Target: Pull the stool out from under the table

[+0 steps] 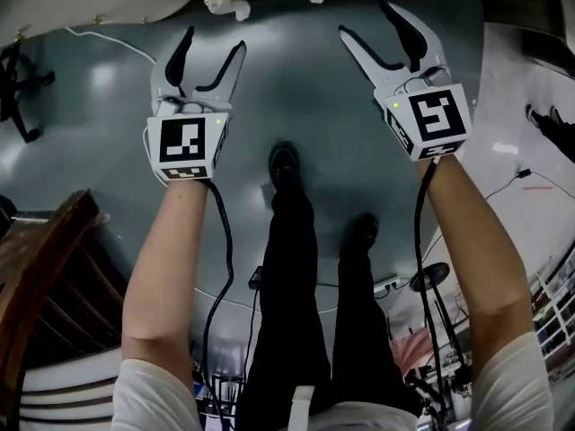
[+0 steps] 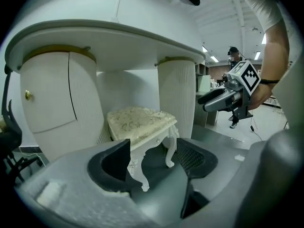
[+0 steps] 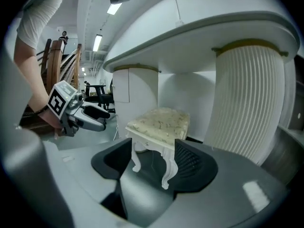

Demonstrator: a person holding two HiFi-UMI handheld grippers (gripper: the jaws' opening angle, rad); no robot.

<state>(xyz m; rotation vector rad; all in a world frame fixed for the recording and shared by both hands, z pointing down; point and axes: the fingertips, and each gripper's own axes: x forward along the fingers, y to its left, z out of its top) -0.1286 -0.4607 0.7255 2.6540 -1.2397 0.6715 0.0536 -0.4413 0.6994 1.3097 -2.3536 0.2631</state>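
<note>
Stool [image 2: 137, 122] sits under the table [image 2: 118, 32], centre of both gripper views, ungrasped. Your left gripper [image 1: 214, 39] and right gripper [image 1: 363, 21] show jaws released, empty. All pulling remains.

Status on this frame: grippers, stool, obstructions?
Both open, empty: left gripper, right gripper. Target white carved-leg stool, cream patterned cushion, under white table, untouched. No obstruction seen in front.
</note>
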